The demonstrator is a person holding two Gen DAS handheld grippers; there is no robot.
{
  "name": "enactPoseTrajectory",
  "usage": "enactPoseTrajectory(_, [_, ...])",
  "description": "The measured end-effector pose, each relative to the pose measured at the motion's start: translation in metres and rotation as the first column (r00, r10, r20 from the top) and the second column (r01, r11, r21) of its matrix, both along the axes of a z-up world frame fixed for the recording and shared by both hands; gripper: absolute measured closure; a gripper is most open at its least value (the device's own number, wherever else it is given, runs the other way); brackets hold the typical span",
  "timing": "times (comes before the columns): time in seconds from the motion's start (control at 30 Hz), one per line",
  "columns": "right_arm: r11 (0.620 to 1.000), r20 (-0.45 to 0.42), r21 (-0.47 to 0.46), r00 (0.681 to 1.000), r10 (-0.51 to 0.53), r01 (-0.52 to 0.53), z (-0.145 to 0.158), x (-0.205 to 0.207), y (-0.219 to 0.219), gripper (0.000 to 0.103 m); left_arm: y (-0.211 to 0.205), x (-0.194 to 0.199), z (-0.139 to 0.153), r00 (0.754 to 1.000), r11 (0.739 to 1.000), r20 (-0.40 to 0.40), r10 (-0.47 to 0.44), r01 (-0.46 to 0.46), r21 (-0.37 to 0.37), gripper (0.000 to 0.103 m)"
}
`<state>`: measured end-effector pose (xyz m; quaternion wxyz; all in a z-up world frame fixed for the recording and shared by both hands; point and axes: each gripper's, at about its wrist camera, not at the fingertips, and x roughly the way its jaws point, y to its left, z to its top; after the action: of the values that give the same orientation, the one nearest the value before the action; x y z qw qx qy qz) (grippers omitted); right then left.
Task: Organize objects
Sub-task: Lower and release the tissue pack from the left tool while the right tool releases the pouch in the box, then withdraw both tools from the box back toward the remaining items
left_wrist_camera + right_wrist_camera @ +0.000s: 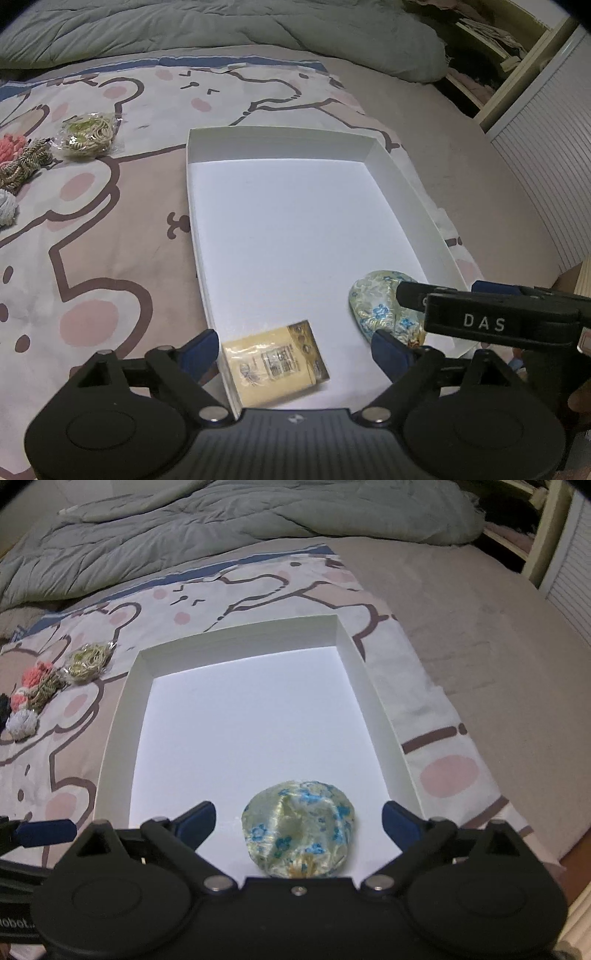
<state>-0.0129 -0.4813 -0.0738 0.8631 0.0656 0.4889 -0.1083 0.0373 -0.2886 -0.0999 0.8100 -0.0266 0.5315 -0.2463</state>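
**Mia:** Over the near end of the white box (118, 716), what's hard to read?

**Jon:** Quite a bit. From the left wrist view, the right tool (436, 295) crosses the floral pouch (384, 306) and covers its right side, so I cannot tell whether the pouch touches the box wall there. In the right wrist view, the pouch (299, 827) has its near edge cut off by the tool's own body. The print on the yellow packet (275, 360) is too blurred to read.

**Mia:** And both lie inside the box?

**Jon:** Yes, both on its floor at the near end: packet by the near left corner, pouch towards the near right, well apart.

**Mia:** The tools?

**Jon:** The left tool (295, 349) hangs over the near edge with its blue fingers (201, 350) spread wide either side of the packet, gripping nothing. The right tool (299, 818) is also spread wide, its fingers (397, 821) flanking the pouch without touching it.

**Mia:** Anything outside?

**Jon:** On the bear-print bedsheet (424, 701), left of the box, a bagged cord bundle (88, 134) and a heap of yarn tassels (29, 698), partly cut off at the frame edge. A grey duvet (221, 524) is bunched up behind.
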Motion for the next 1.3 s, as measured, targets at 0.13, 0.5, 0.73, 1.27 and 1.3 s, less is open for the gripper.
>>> enactPoseTrajectory(0.13, [1.000,0.001,0.003,1.000,-0.008,0.008,-0.001,-0.001,-0.003,0.006,0.001,0.000,-0.001,1.000,1.000,-0.004,0.005,-0.005,0.002,0.013])
enactPoseTrajectory(0.5, [1.000,0.010,0.020,1.000,-0.005,0.005,-0.003,0.001,-0.005,0.006,0.002,0.006,0.001,1.000,1.000,-0.001,0.009,-0.009,0.002,0.013])
enactPoseTrajectory(0.73, [0.999,0.011,0.024,1.000,-0.023,0.023,-0.004,-0.001,-0.012,0.006,0.004,0.009,0.002,1.000,1.000,0.009,0.013,-0.013,0.010,0.013])
enactPoseTrajectory(1.27, [0.999,0.117,0.010,0.993,-0.035,0.034,0.019,-0.004,-0.009,0.006,0.030,0.027,0.027,0.988,0.998,0.154,0.028,-0.037,0.055,0.008])
enactPoseTrajectory(1.3, [0.999,0.130,0.011,0.991,-0.036,0.035,0.022,-0.005,-0.008,0.006,0.032,0.027,0.030,0.985,0.998,0.169,0.028,-0.039,0.059,0.007])
